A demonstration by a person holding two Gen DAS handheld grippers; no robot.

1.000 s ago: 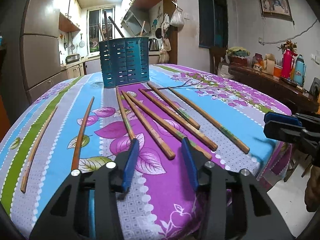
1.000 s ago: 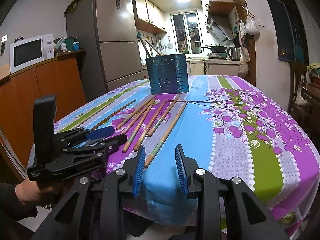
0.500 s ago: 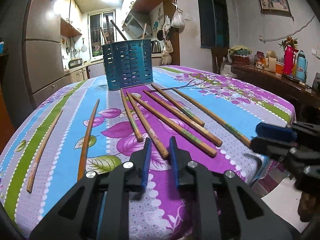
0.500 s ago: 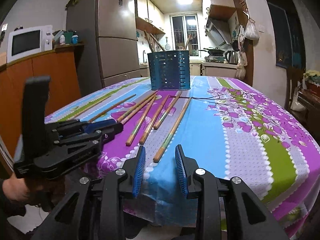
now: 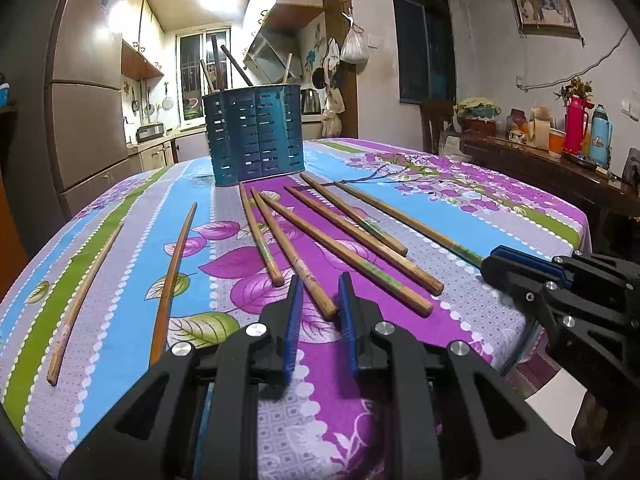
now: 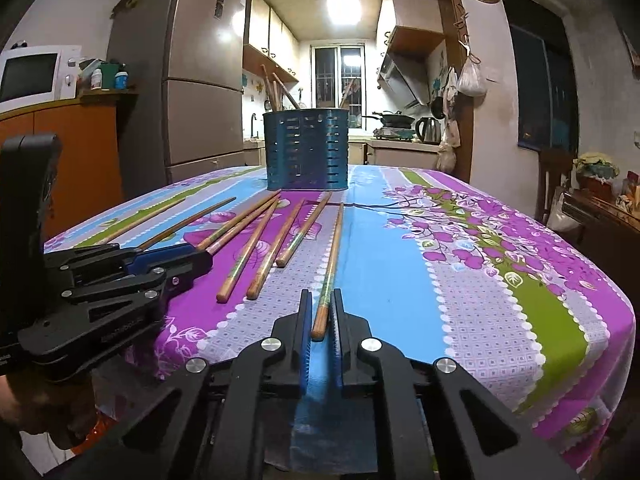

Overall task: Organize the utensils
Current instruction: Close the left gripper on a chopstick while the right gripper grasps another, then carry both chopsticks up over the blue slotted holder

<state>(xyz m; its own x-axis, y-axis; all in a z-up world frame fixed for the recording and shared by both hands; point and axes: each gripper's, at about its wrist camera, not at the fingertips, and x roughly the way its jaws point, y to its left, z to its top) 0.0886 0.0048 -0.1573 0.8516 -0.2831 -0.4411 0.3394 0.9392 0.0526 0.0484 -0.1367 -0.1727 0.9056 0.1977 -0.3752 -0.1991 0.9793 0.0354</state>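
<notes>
Tablecloth (image 6: 400, 280), right tool (image 6: 319, 300) level, straddling chopstick (image 6: 329, 276)

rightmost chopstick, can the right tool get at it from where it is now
Probably yes. The right tool already has its open pads on either side of the near end of the rightmost chopstick, which lies apart from the other sticks, with nothing between. The left tool sits well to the side.

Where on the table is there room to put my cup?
The flowery tablecloth lies bare right of the outermost wooden chopstick, out to the table edge. It is crowded in front of the blue slotted metal holder, where chopsticks fan out and both grippers reach in.
</notes>
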